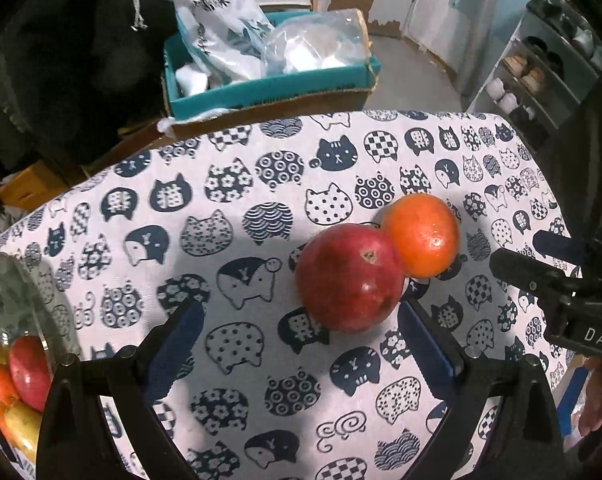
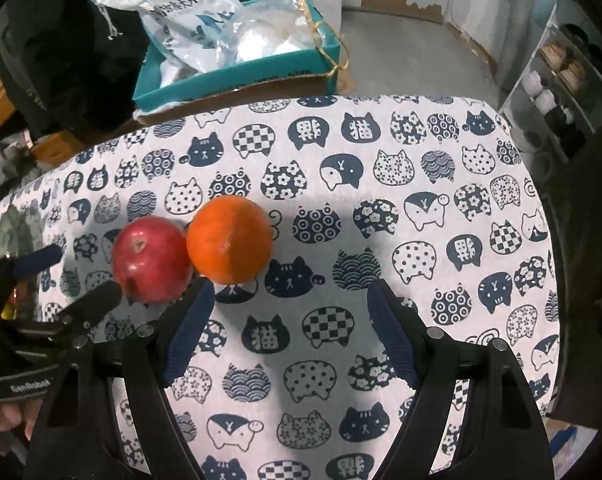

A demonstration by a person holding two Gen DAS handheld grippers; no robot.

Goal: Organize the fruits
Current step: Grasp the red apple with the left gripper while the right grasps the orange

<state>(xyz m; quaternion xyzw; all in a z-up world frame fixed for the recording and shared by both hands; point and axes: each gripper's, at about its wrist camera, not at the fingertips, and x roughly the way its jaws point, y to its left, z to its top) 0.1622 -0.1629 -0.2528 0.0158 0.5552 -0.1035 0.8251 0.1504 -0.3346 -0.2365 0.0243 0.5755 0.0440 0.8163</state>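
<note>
A red apple [image 1: 349, 278] and an orange [image 1: 421, 236] lie touching each other on the cat-print tablecloth [image 1: 229, 216]. My left gripper [image 1: 301, 320] is open, and the apple sits just beyond its right fingertip with nothing between the pads. In the right wrist view the apple [image 2: 151, 260] and orange [image 2: 229, 240] lie up and left of my right gripper [image 2: 289, 300], which is open and empty; its left fingertip is close under both fruits. Each gripper shows at the other view's edge: the right gripper [image 1: 541, 264], the left gripper [image 2: 65, 280].
A glass bowl [image 1: 9, 300] at the table's left edge holds an apple, oranges and yellow fruit. Behind the table stands a teal box [image 1: 269, 84] with plastic bags. Dark clothing hangs at the back left. A shelf [image 1: 541, 76] with shoes is at the right.
</note>
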